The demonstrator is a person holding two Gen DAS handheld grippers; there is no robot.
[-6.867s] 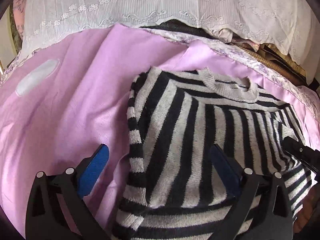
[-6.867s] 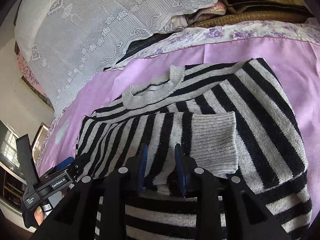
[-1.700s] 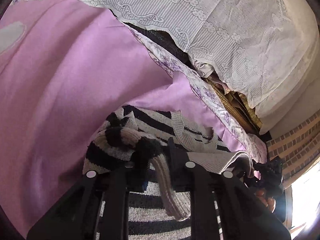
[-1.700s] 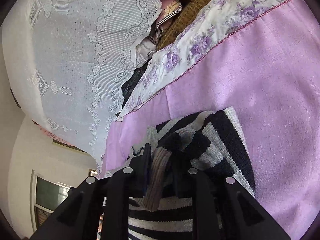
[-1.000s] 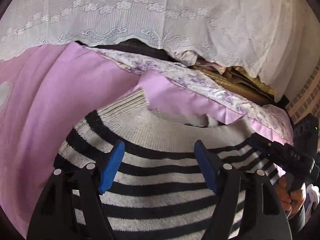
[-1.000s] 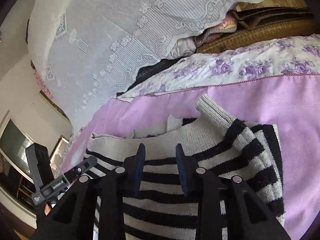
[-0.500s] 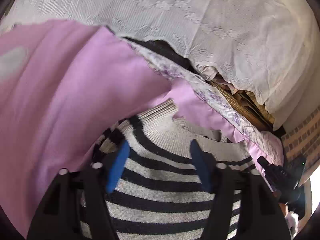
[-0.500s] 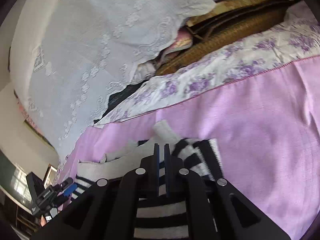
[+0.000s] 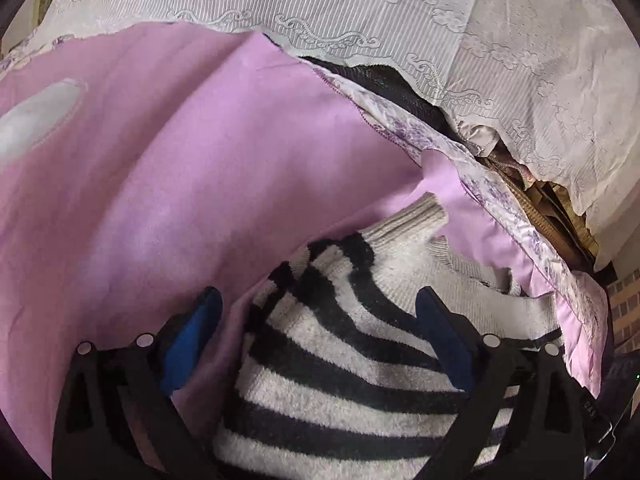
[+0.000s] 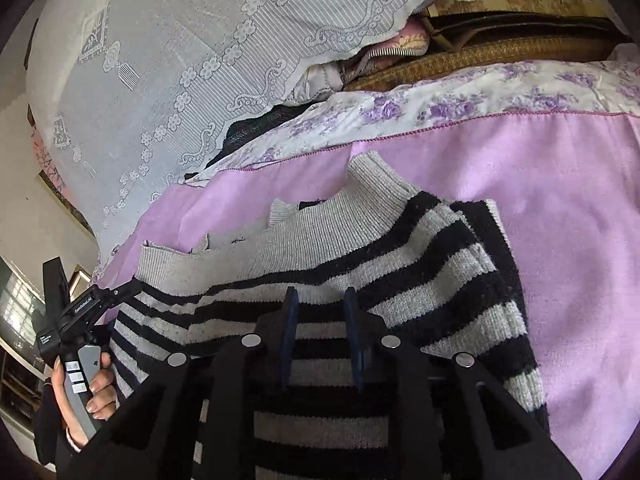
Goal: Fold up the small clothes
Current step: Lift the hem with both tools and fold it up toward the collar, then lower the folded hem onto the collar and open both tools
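From the left wrist we see our left gripper (image 9: 316, 308) opening wide over the striped sweater (image 9: 344, 364), its lower part cut off, on the purple sheet (image 9: 180, 168)

From the right wrist, our right gripper (image 10: 320, 312) opens slightly above the sweater, not pinching it; lace cloth (image 10: 180, 52) behind

The left tool (image 9: 316, 320) hovers over a folded black-and-grey striped sweater (image 9: 344, 360) on a pink bedsheet (image 9: 168, 184), its jaws opening wide and pressing nothing. White lace fabric (image 9: 400, 20) hangs behind.
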